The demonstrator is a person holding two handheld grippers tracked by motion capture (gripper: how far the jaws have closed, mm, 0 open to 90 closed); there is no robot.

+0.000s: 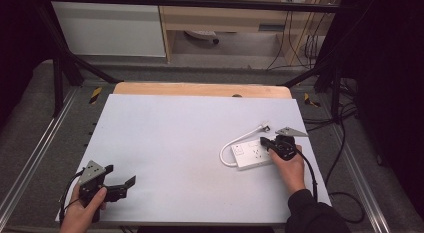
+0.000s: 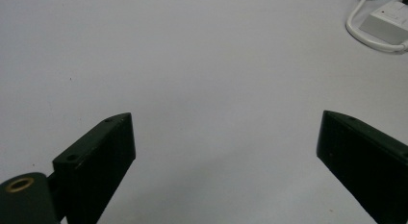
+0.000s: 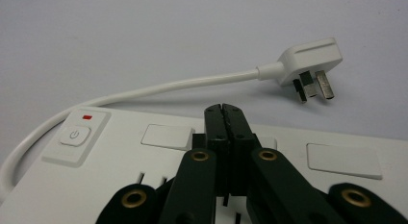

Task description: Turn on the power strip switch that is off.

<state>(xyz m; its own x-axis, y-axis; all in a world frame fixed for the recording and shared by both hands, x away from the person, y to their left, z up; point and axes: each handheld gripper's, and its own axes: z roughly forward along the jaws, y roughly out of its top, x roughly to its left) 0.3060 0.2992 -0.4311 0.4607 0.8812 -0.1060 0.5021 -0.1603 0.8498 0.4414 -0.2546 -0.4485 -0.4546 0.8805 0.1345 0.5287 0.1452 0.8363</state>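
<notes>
Right gripper (image 1: 265, 142): jaws pressed together, nothing between them; tips over the top face of the strip, seen in the right gripper view (image 3: 224, 111) above the middle sockets; contact with the face cannot be told.
Right hand (image 1: 290, 165): wrapped round the gripper body, dark sleeve behind.
Left gripper (image 1: 131, 182): jaws spread wide, empty, seen in the left gripper view (image 2: 226, 137) over bare board; held at the near left corner, well apart from the strip.
Left hand (image 1: 85, 208): grips the body from below.
Strip (image 1: 251, 153): white, flat on the right half of the board, sockets up; switch (image 3: 74, 135) with a red mark at one end.
Cord (image 1: 230, 148): white, loops from the switch end and curves back past the strip.
Plug (image 3: 310, 60): white, three pins, lying on the board just beyond the strip.
Board (image 1: 175, 143): pale, on a wooden table (image 1: 200, 89).
</notes>
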